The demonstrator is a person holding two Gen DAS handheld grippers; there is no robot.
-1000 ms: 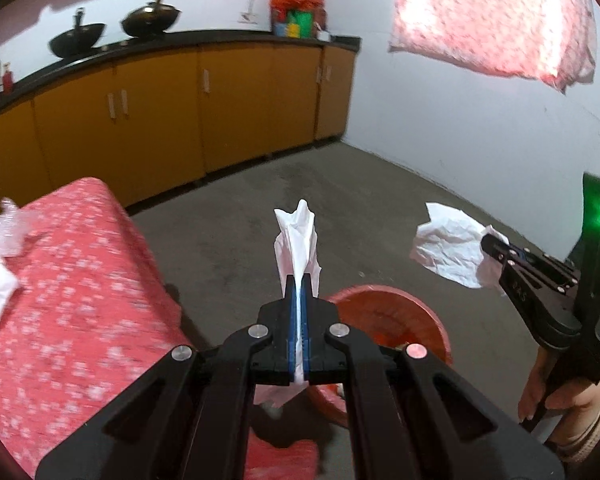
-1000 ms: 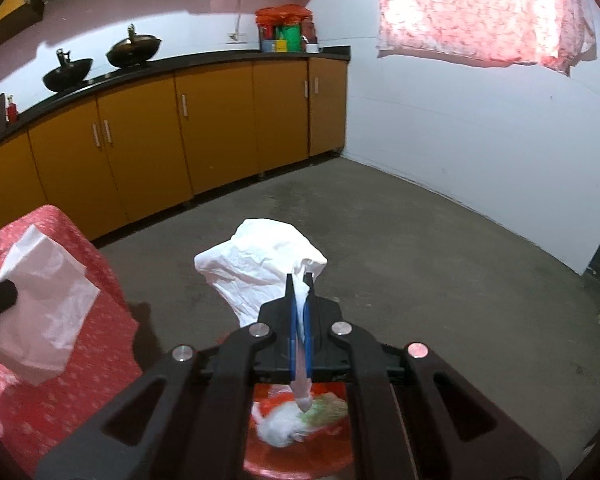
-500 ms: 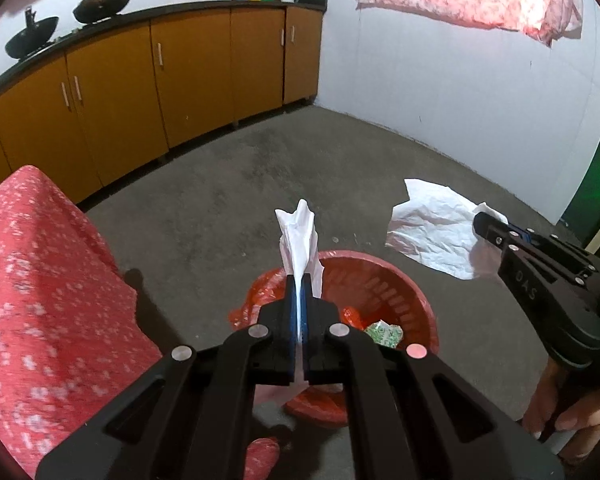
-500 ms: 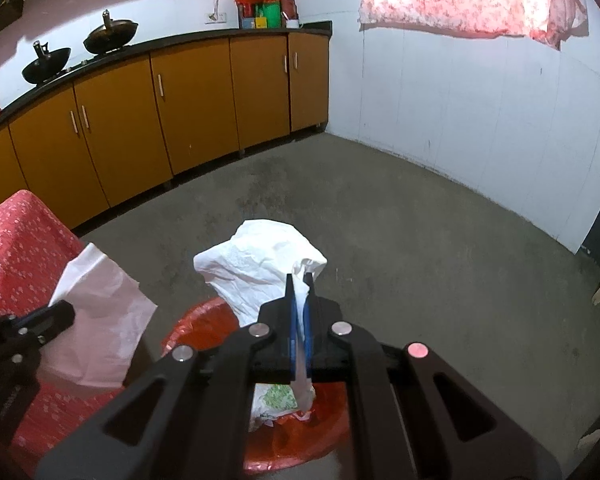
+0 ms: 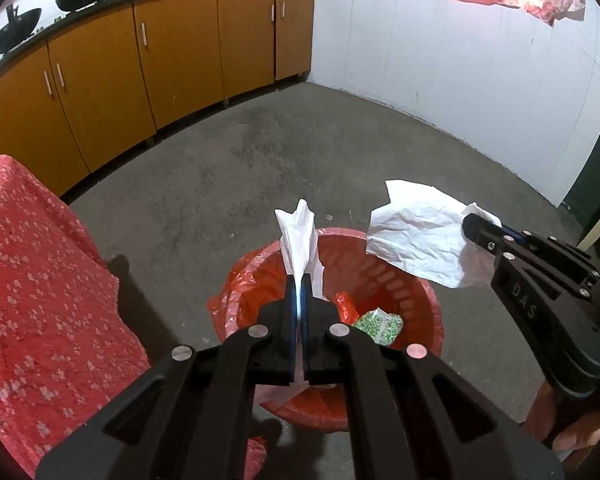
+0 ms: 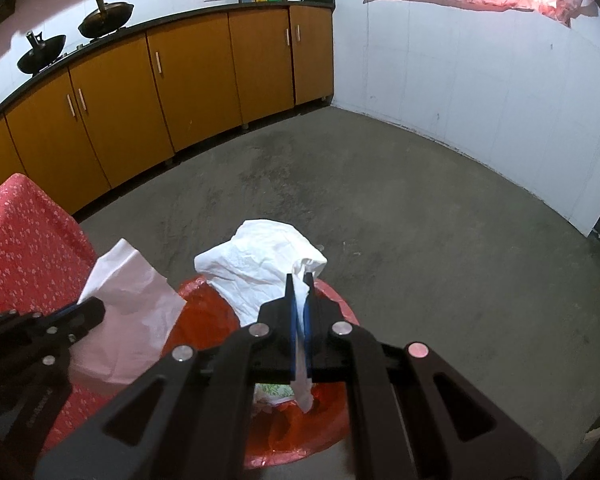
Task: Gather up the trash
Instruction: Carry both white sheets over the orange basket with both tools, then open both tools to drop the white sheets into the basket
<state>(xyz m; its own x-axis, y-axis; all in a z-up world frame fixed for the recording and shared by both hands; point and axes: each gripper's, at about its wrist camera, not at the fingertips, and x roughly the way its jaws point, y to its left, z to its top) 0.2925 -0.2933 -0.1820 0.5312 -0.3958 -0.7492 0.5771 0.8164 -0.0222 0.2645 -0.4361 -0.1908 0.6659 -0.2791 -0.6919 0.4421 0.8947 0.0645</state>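
My left gripper [image 5: 299,280] is shut on a white tissue [image 5: 299,232] and holds it above the near rim of a red trash basket [image 5: 400,280] lined with a red bag. My right gripper [image 6: 298,280] is shut on a crumpled white tissue [image 6: 260,264] above the same basket [image 6: 336,296]. In the left wrist view the right gripper [image 5: 470,222] and its tissue [image 5: 416,236] hang over the basket's right rim. In the right wrist view the left gripper [image 6: 94,306] and its tissue [image 6: 128,320] are at the left. A green-and-white wrapper [image 5: 378,326] lies inside the basket.
A table with a red flowered cloth [image 5: 32,280] stands left of the basket. Orange cabinets [image 5: 180,52] with woks on the counter line the far wall. A white tiled wall [image 5: 460,68] is at the right. The floor [image 5: 280,160] is grey concrete.
Both grippers have moved from beside the table toward the basket and lower, each still shut on its tissue. The basket now fills more of both views.
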